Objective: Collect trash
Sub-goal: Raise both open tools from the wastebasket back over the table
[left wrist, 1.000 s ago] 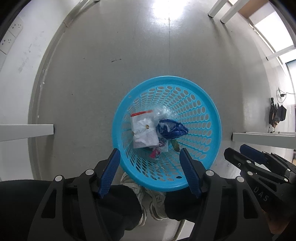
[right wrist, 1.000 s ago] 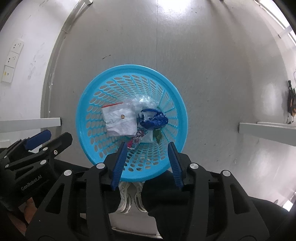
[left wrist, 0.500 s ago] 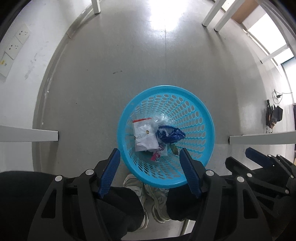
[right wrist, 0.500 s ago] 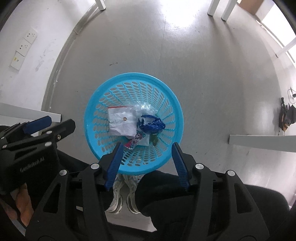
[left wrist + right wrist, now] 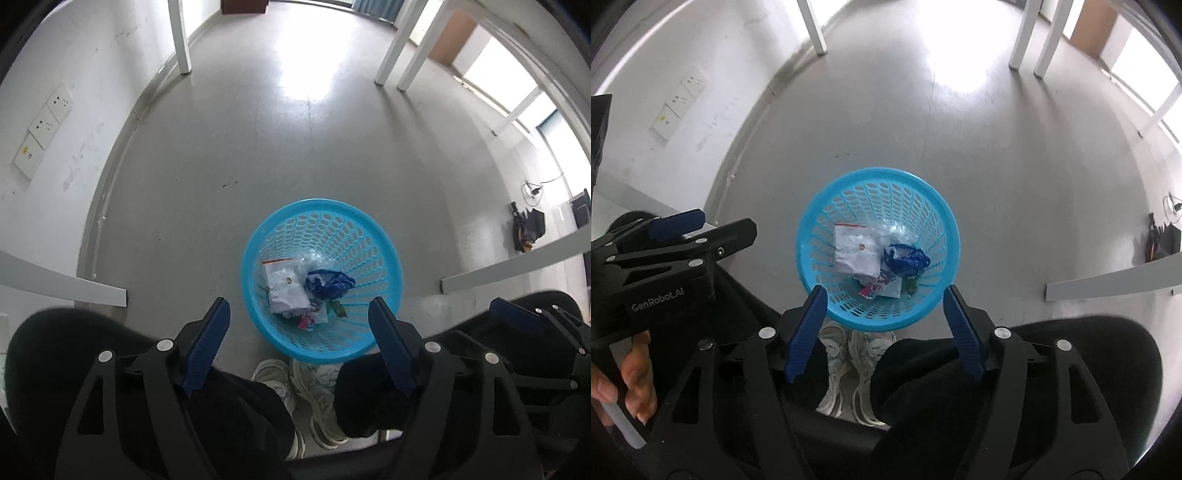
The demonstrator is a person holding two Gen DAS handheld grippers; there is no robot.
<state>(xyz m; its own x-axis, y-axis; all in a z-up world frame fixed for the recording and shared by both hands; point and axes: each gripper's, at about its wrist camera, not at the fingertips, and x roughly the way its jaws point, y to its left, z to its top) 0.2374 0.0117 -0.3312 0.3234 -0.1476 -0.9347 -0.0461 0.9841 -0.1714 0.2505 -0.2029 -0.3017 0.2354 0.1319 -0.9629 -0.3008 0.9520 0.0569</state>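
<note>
Presently both pairs of jaws are spread and empty, having just been opening with nothing between them. Directly below the left gripper (image 5: 299, 347) and right gripper (image 5: 882, 332) a blue perforated basket (image 5: 384, 254) is seen on the grey floor (image 5: 295, 147), already holding a white zip bag (image 5: 284, 284), blue wrapper (image 5: 328, 282) and smaller scraps. Neither gripper is judged nearer.

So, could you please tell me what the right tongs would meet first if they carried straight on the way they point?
Probably the blue basket on the floor below, near its closer rim; nothing shows between the open right tongs and it, though depth is unclear.
</note>
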